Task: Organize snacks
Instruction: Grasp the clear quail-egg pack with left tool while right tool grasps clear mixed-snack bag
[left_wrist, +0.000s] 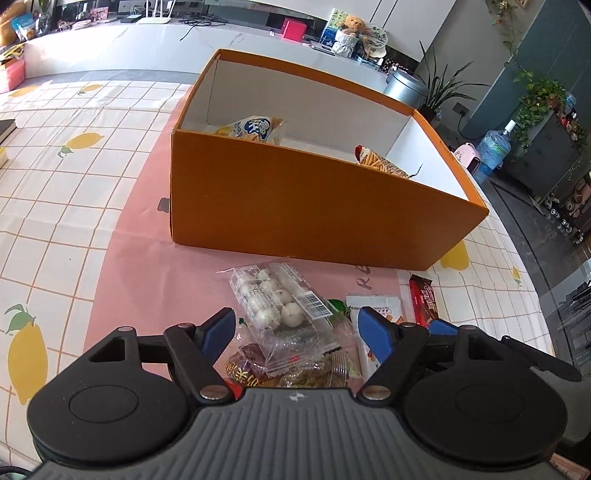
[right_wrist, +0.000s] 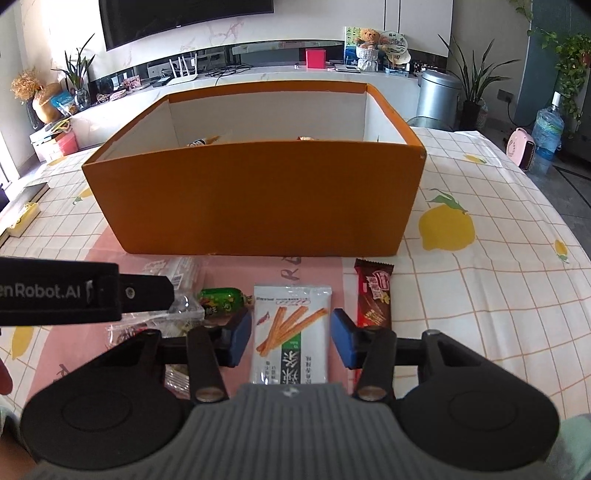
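Left cam: my left gripper (left_wrist: 297, 332) is spread wide over one clear pack of white balls (left_wrist: 279, 304), not squeezing it. One orange box (left_wrist: 295, 206) sits behind with two snack bags inside.

Right cam: my right gripper (right_wrist: 291, 338) straddles one white stick-snack packet (right_wrist: 290, 332), pads not touching it yet. One chocolate bar (right_wrist: 373, 293) and one green candy (right_wrist: 220, 300) lie just beside it.

Both wrist views look down, close, sharing the orange box (left_wrist: 295, 206).
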